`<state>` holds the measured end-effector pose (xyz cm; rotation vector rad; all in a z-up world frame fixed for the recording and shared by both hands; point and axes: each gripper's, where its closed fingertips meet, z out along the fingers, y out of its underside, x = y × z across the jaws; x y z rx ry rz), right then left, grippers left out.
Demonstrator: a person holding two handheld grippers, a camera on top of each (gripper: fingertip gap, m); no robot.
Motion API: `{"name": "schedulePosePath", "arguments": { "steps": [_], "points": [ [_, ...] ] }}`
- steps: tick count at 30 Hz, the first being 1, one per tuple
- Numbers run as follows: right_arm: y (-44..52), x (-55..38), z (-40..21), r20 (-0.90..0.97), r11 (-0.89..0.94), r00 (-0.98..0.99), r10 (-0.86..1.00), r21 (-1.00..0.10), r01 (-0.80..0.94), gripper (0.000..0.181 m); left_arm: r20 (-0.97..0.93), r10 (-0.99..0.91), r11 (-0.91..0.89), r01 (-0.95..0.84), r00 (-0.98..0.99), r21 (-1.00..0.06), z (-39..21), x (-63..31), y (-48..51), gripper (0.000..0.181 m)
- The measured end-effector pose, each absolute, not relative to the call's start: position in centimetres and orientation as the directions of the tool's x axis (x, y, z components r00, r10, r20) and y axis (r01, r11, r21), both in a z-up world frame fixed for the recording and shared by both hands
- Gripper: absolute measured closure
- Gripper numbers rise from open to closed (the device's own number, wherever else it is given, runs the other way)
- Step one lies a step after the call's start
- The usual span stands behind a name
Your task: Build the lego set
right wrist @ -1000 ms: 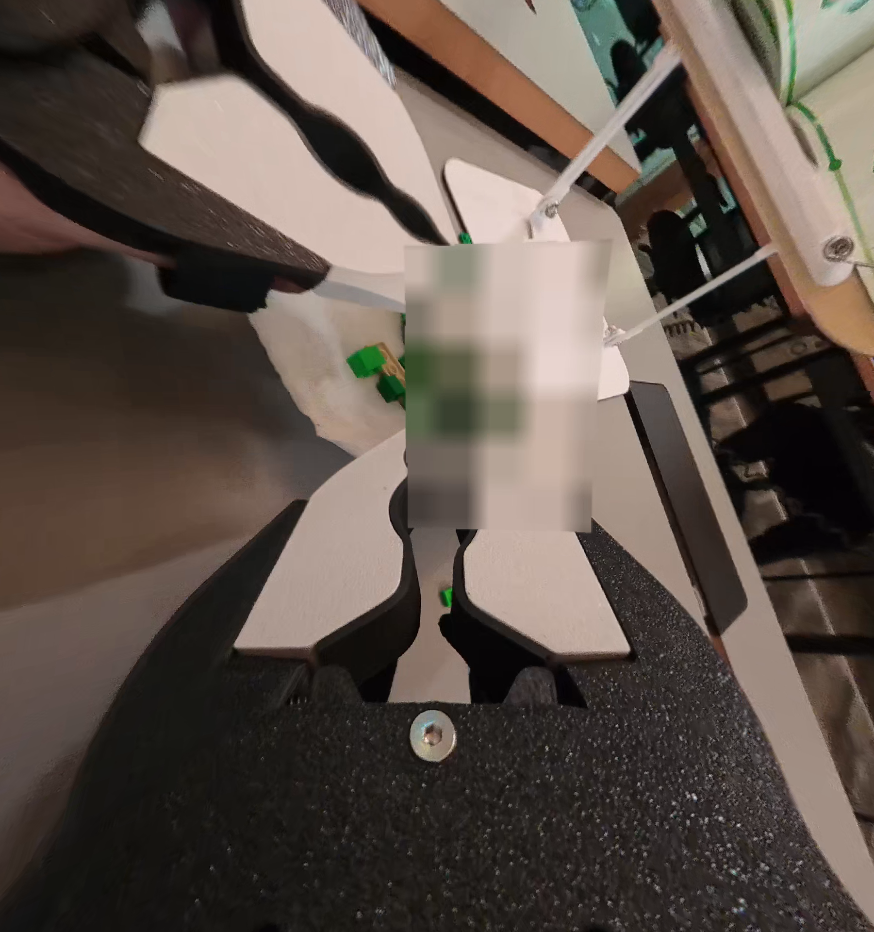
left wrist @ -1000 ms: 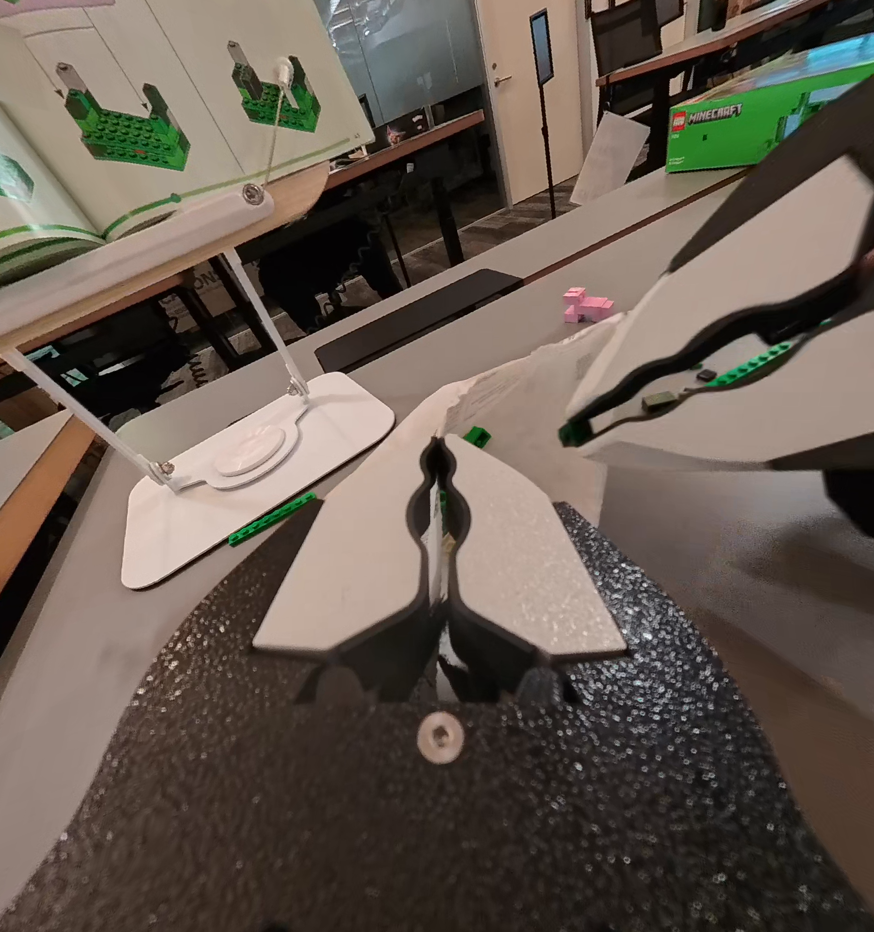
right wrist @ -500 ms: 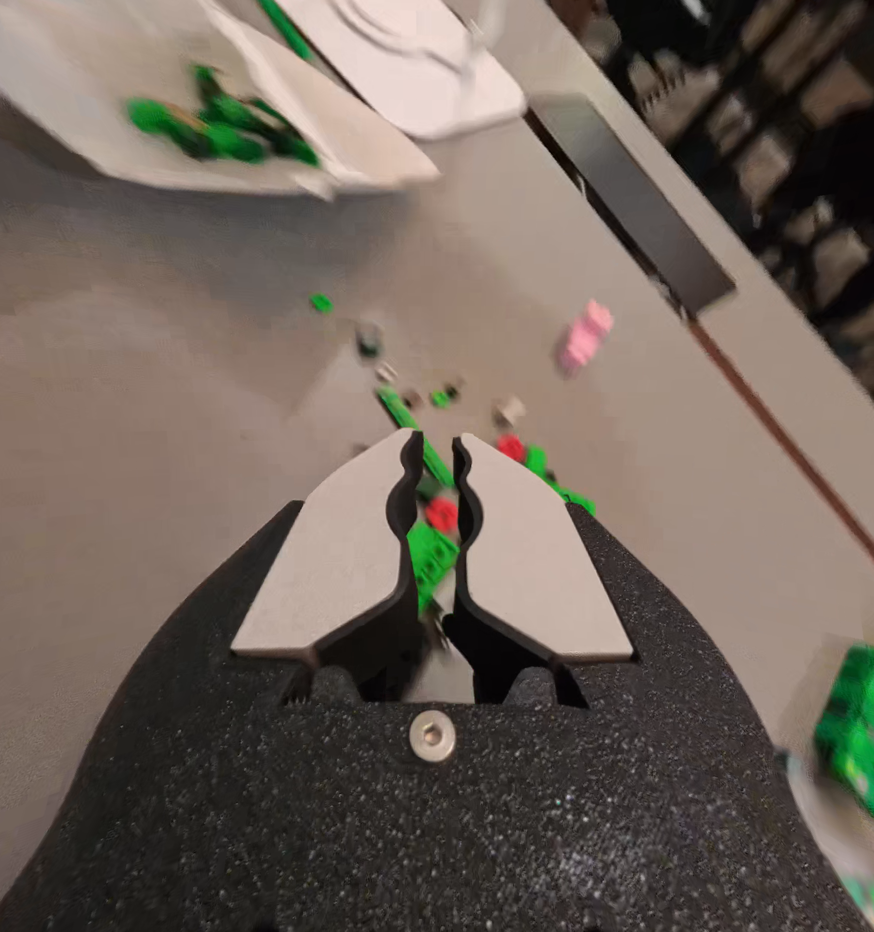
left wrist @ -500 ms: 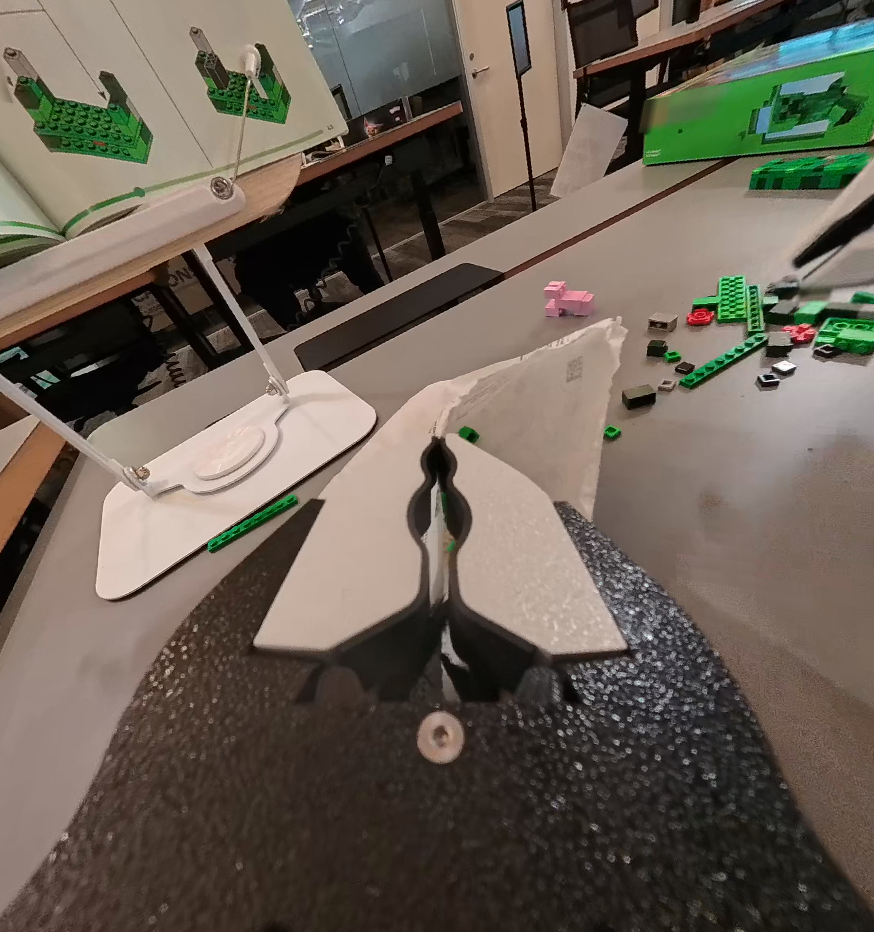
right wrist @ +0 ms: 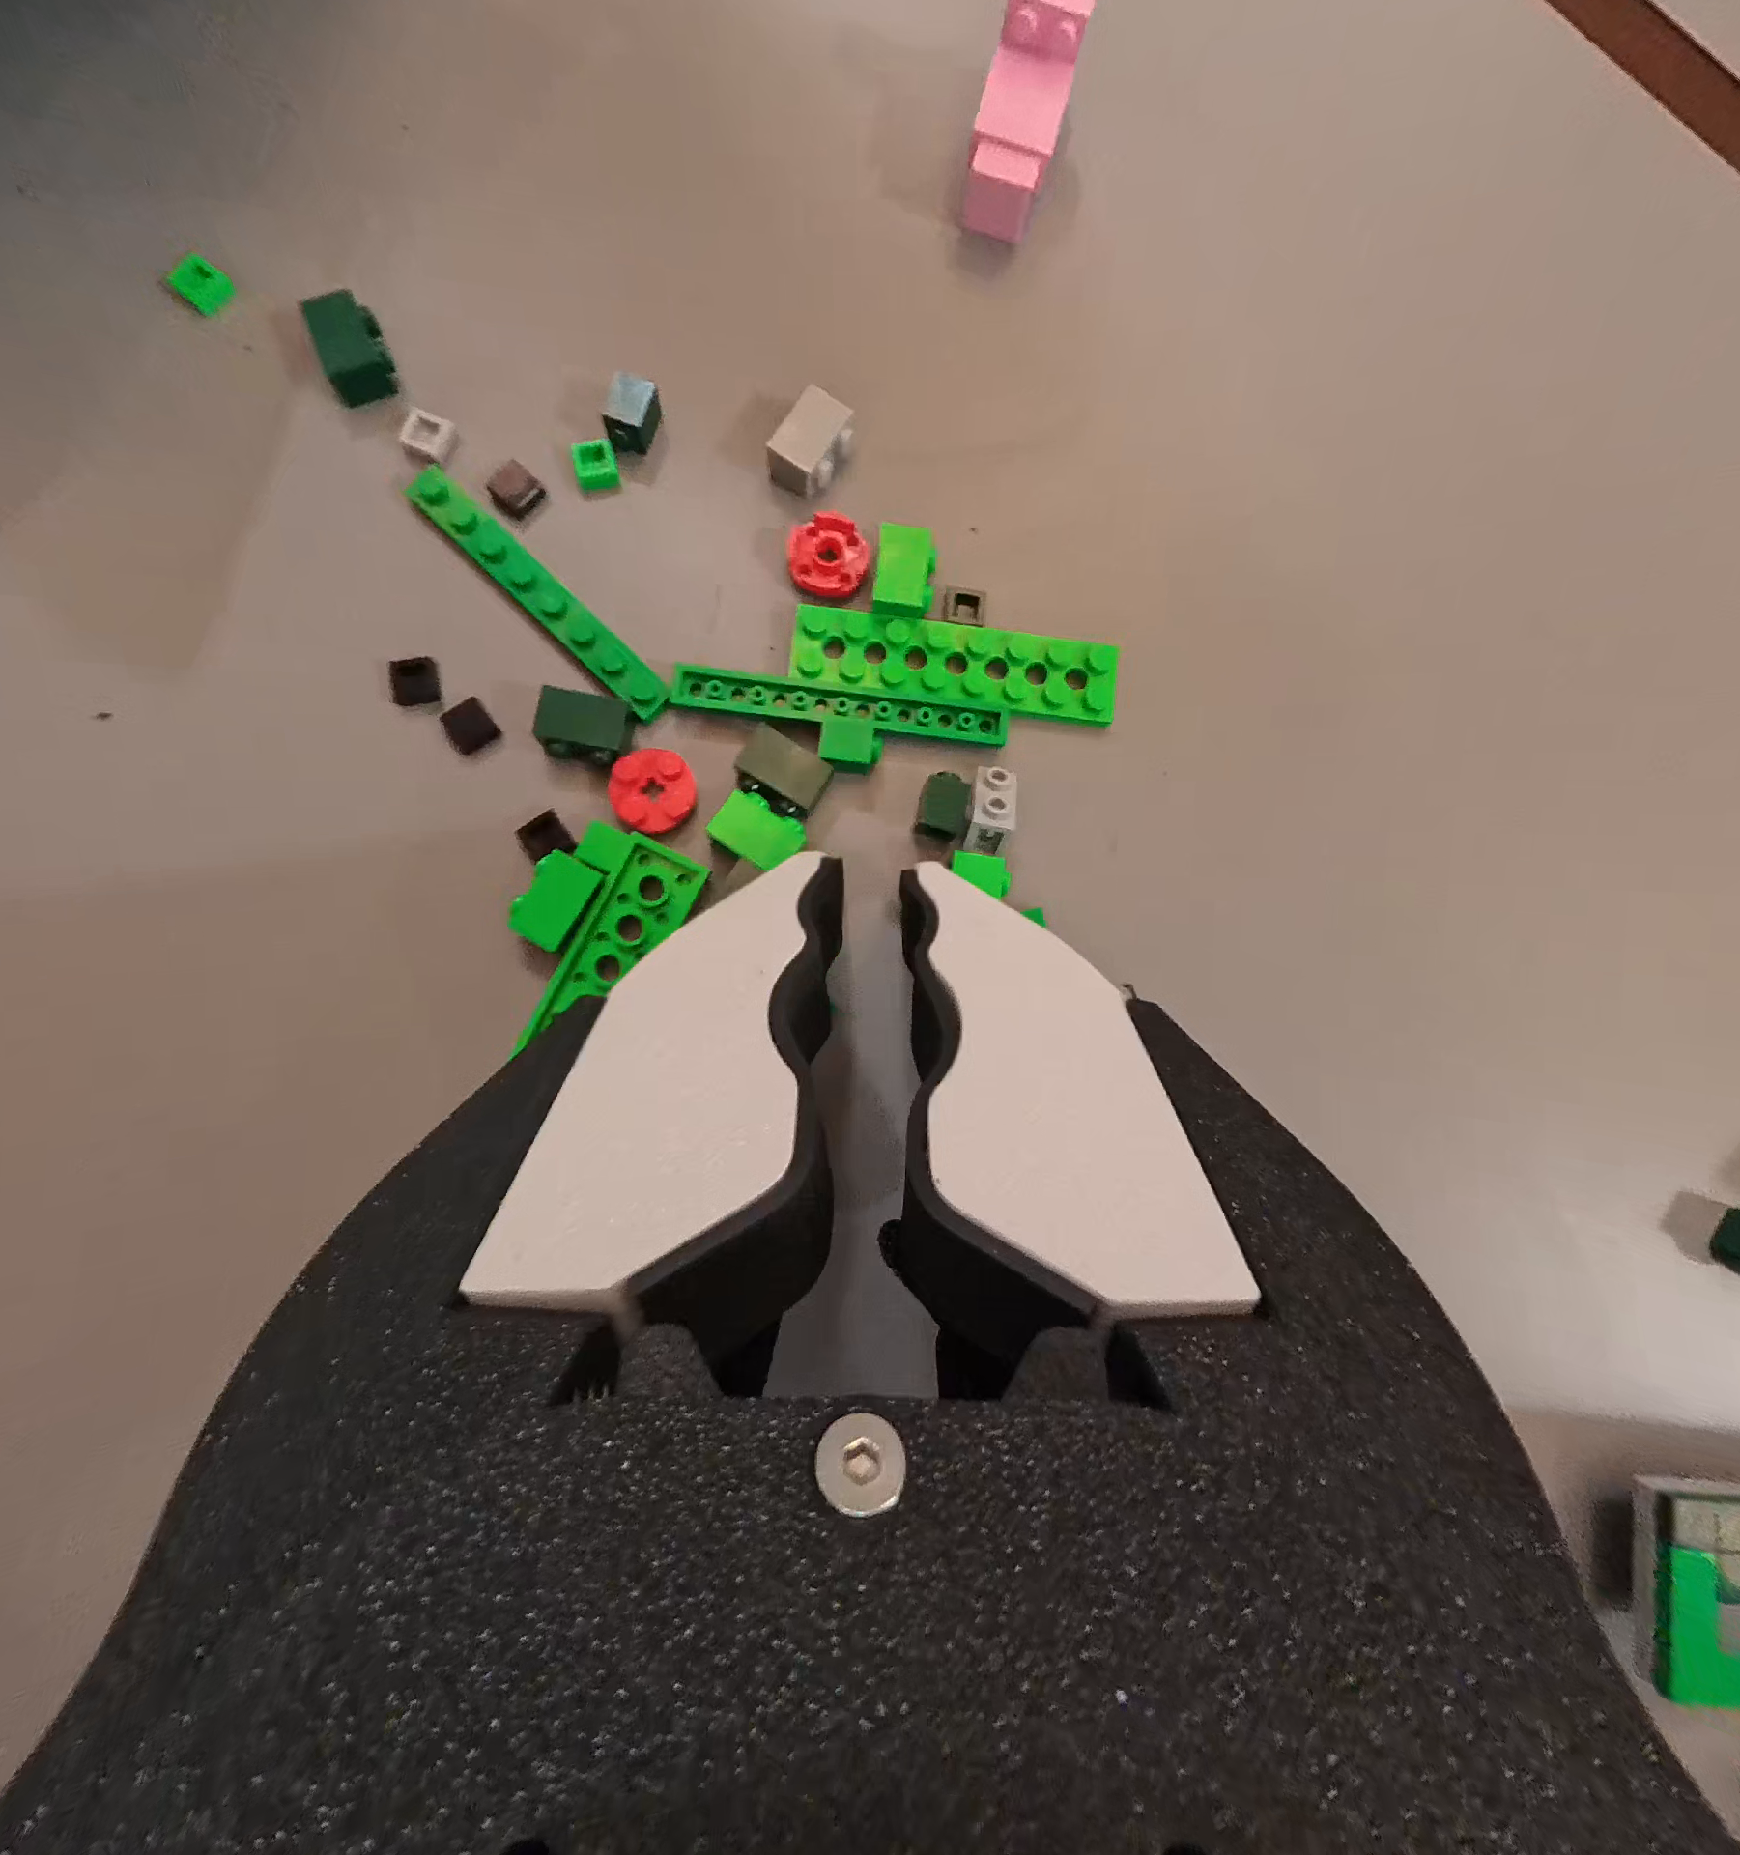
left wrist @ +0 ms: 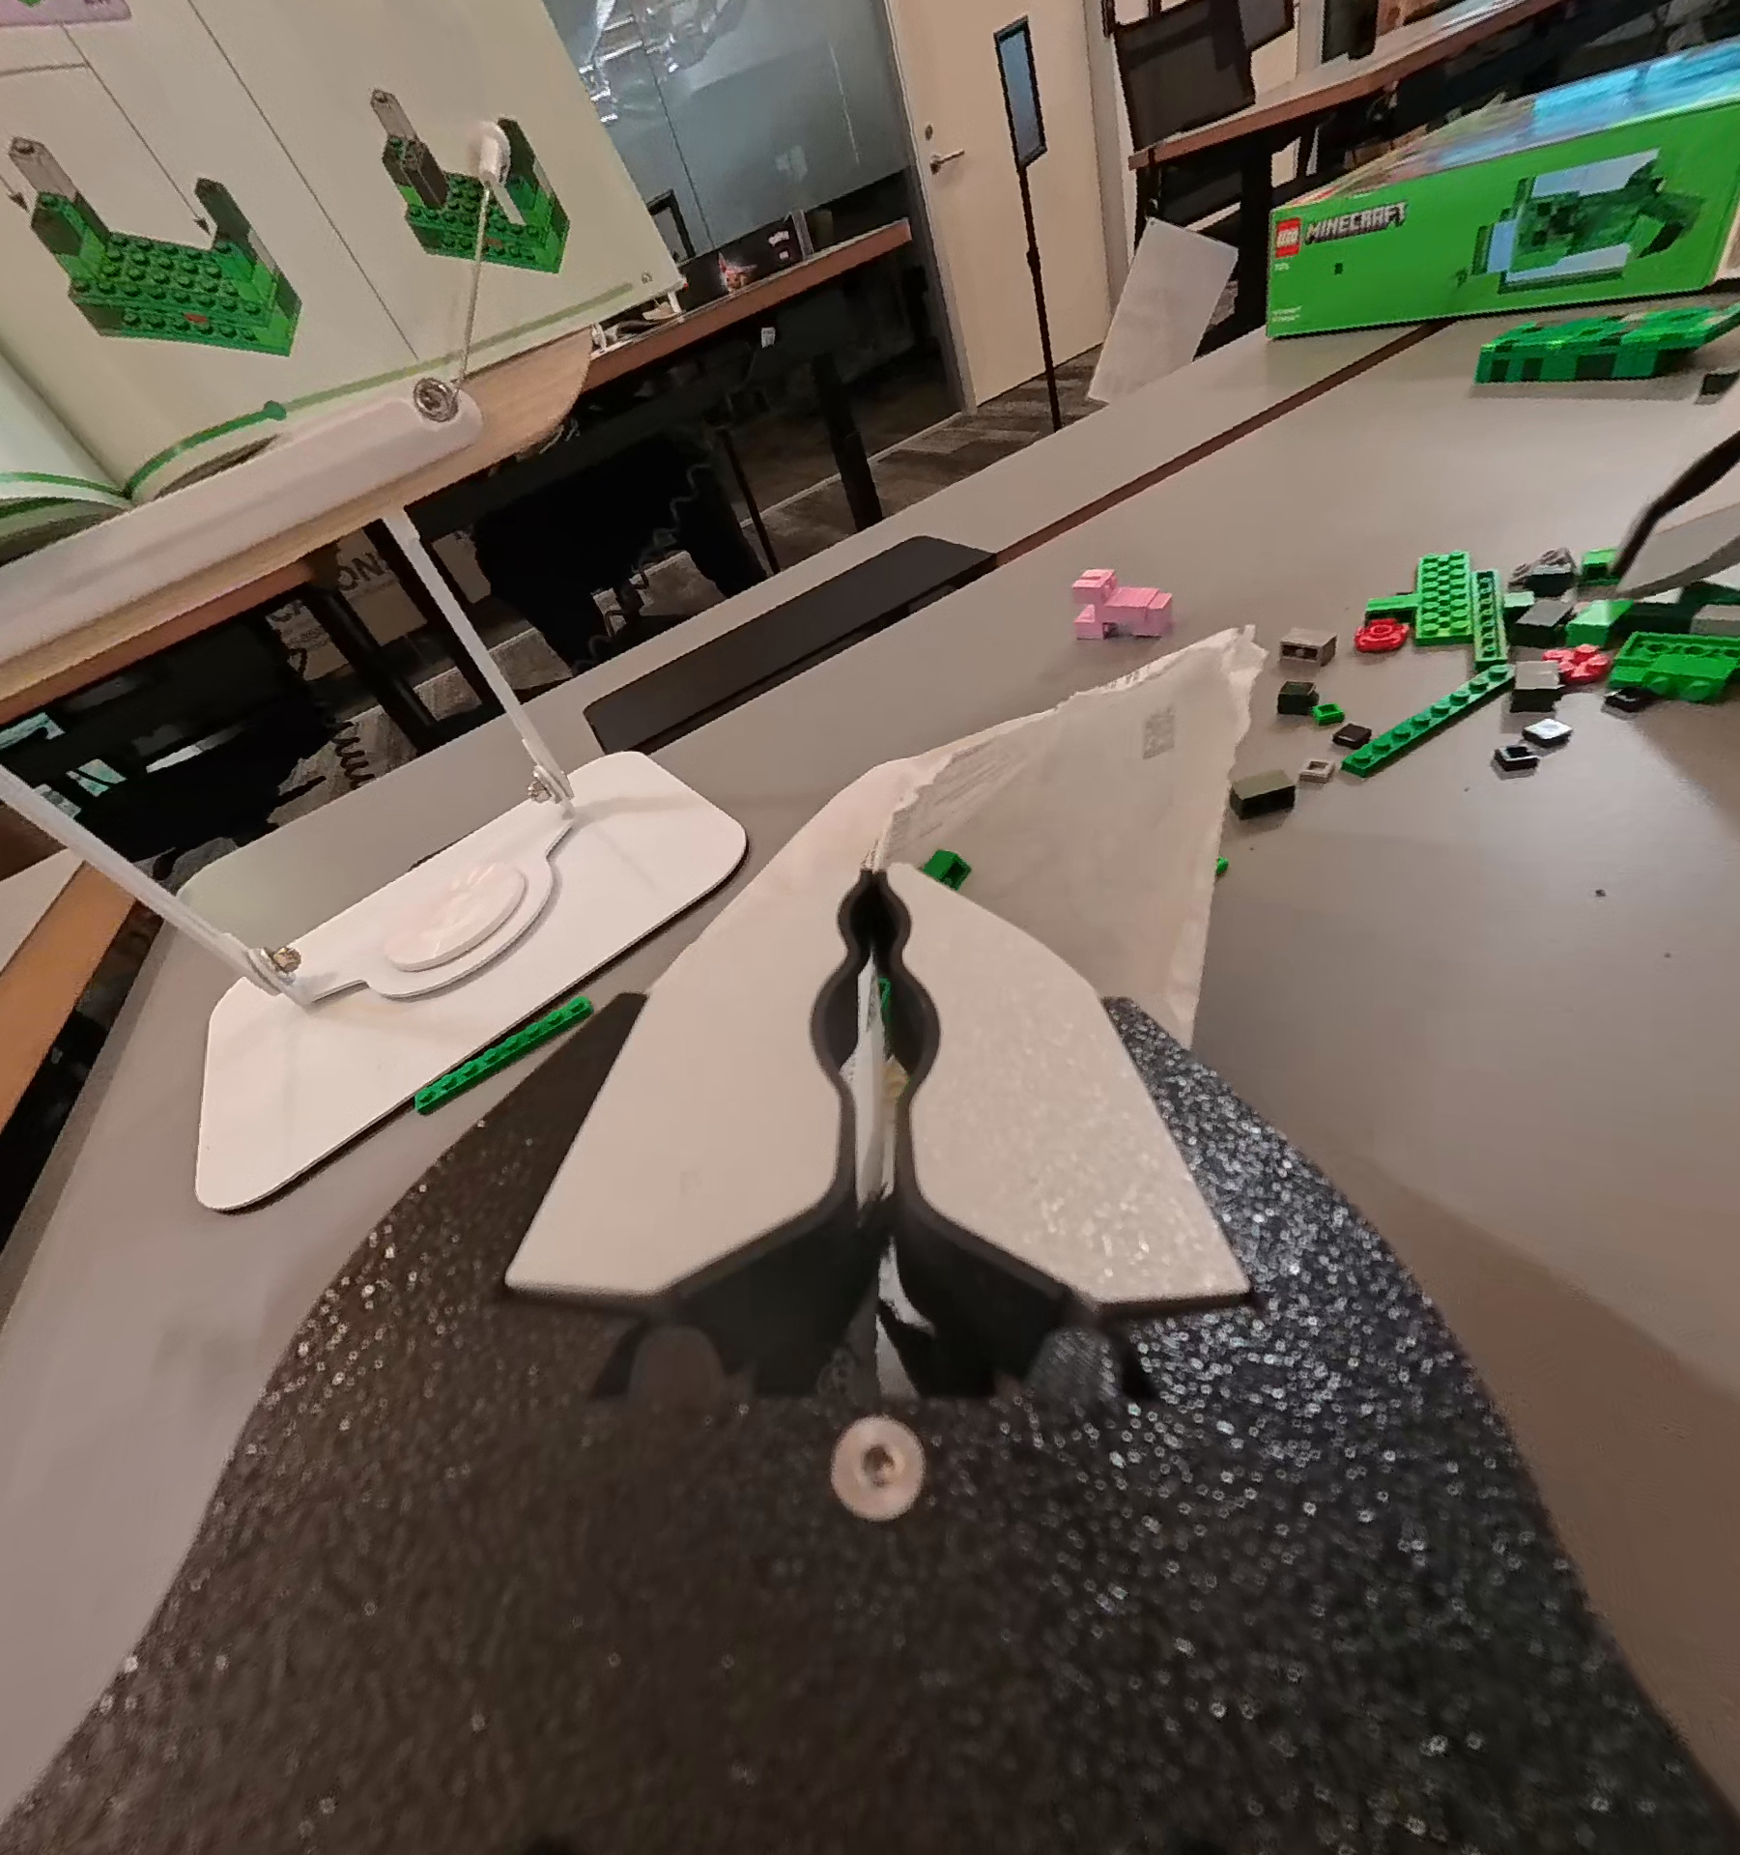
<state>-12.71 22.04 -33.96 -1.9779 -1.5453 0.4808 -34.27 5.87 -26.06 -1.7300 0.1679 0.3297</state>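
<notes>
Barely started: loose green plastic bricks [right wrist: 951, 663] at 12 o'clock, right gripper [right wrist: 868, 875] slightly apart and empty, left gripper [left wrist: 878, 883] clamped on the torn white paper bag [left wrist: 1066, 813].

Two red round plates [right wrist: 825, 553], one pink pig [right wrist: 1021, 130], one white paper bag [left wrist: 1066, 833], one green box [left wrist: 1518, 241]

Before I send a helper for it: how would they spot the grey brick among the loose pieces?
Start from the pink pig on the table. Toward the brick pile, the grey brick lies alone just beyond a red round plate. It is the only light grey block there with two studs facing sideways.
</notes>
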Motion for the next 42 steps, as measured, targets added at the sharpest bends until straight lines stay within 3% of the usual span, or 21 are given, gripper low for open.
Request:
{"name": "schedulePosePath", "arguments": {
  "steps": [6, 10, 21, 24, 29, 33, 36, 42],
  "points": [
    [23.5, -13.1, -34.4, 0.071, -0.196, 0.308, 0.949, -0.631, 0.751, 0.164, -0.319, 0.067, -0.185, -0.302, 0.946, -0.935, -26.0, -34.1, 5.9, 0.181],
    [23.7, -13.6, -34.4, 0.078, -0.173, 0.287, 0.955, -0.639, 0.750, 0.171, -0.316, 0.062, -0.185, -0.301, 0.947, -0.936, -26.1, -34.1, 5.9, 0.181],
    [20.3, -16.3, -29.3, 0.225, 0.048, 0.170, 0.959, -0.724, 0.688, 0.173, -0.319, 0.049, -0.193, -0.304, 0.947, -0.933, -26.2, -33.8, 6.1, 0.181],
    [20.3, -16.6, -28.9, 0.308, 0.109, 0.139, 0.941, -0.668, 0.736, 0.173, -0.318, 0.048, -0.195, -0.304, 0.947, -0.933, -26.3, -33.9, 6.1, 0.181],
    [14.5, -16.5, -32.4, 0.010, 0.165, -0.197, 0.980, -0.593, 0.788, 0.173, -0.299, 0.036, -0.203, -0.285, 0.954, -0.937, -26.5, -33.8, 6.1, 0.181],
    [9.7, -15.5, -34.3, -0.037, 0.366, -0.457, 0.889, -0.545, 0.755, 0.173, -0.306, 0.029, -0.206, -0.294, 0.951, -0.933, -26.6, -33.6, 6.2, 0.181],
    [9.0, -15.9, -33.8, -0.025, 0.369, -0.468, 0.884, -0.578, 0.728, 0.169, -0.310, 0.027, -0.207, -0.298, 0.950, -0.932, -26.6, -33.6, 6.2, 0.181],
    [8.9, -15.4, -34.2, -0.003, 0.396, -0.474, 0.880, -0.545, 0.739, 0.168, -0.307, 0.023, -0.211, -0.295, 0.951, -0.932, -26.7, -33.5, 6.3, 0.181]
  ]
}}
